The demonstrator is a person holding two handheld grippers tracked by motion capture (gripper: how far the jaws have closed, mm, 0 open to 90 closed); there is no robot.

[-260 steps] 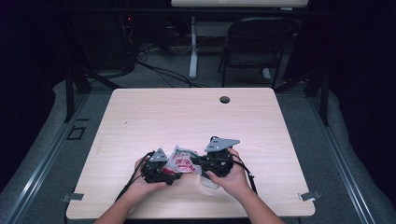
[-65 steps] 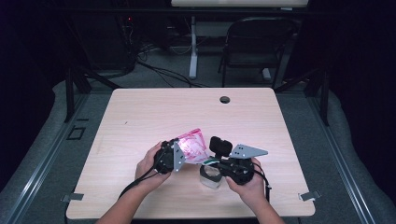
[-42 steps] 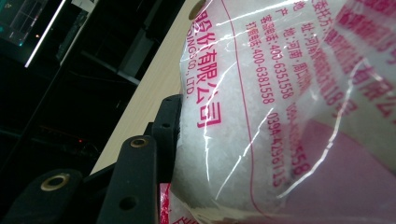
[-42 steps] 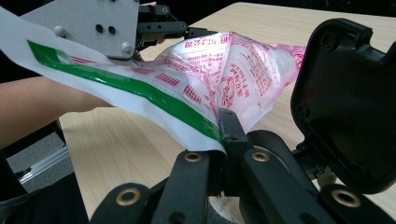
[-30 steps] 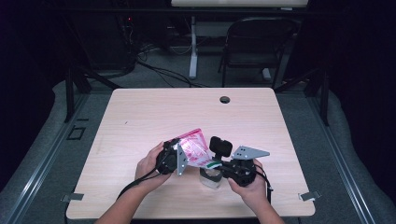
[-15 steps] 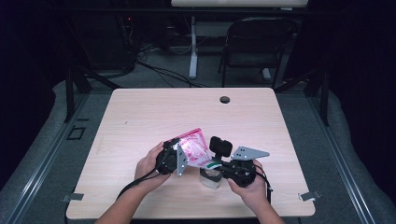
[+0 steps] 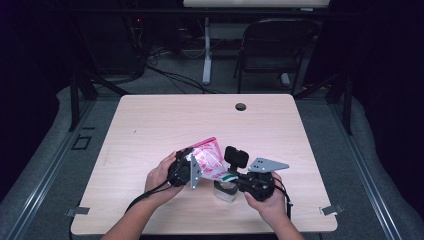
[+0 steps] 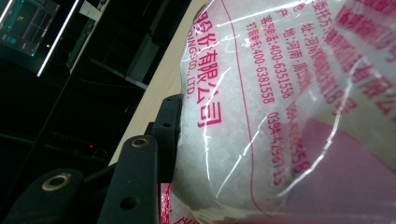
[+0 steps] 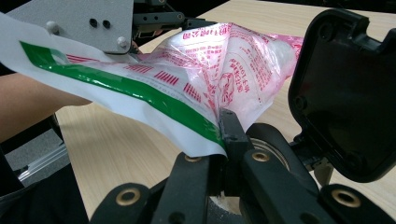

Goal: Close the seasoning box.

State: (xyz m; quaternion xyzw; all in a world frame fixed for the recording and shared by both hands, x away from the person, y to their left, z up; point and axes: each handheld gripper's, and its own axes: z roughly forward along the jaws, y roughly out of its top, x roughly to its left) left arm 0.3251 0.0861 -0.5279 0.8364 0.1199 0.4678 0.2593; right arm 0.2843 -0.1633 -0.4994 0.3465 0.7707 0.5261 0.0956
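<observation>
Bag: clear plastic pouch with pink print and white crystals inside, being held up off the table between both grippers, near the front edge, centre.
Bag axis: running from about 11 o'clock, the full closed end, down to about 4 o'clock, the green-striped mouth edge, in the high view; tilting mouth-down.
Left gripper: sitting at 9 o'clock of the bag; jaws standing part-way apart and clamping the bag's fat body. In the left gripper view the film is pressing against the near jaw.
Right gripper: sitting at 4 o'clock of the bag; jaws together, pinching the green-striped edge of the mouth, as the right gripper view shows.
Container: small clear tub standing on the table directly under the bag's low corner, touching or just beside the right gripper's nose. White grains are showing at its rim in the right gripper view.
Lid-like black piece: standing at 12 o'clock of the tub, just right of the bag; what it belongs to I cannot tell.
Key relation: mouth corner is hanging right above the tub, at 6 o'clock of the bag's body, so contents are lying uphill toward 11 o'clock.
Nearer hand: right one is nearer the tub, left one is carrying the weight.
Judgement: pour looks to be under way or about to start; the left end needs lifting while the right holds the mouth over the tub.
Risk: mouth edge slipping off the rim and spilling crystals onto the table.
</observation>
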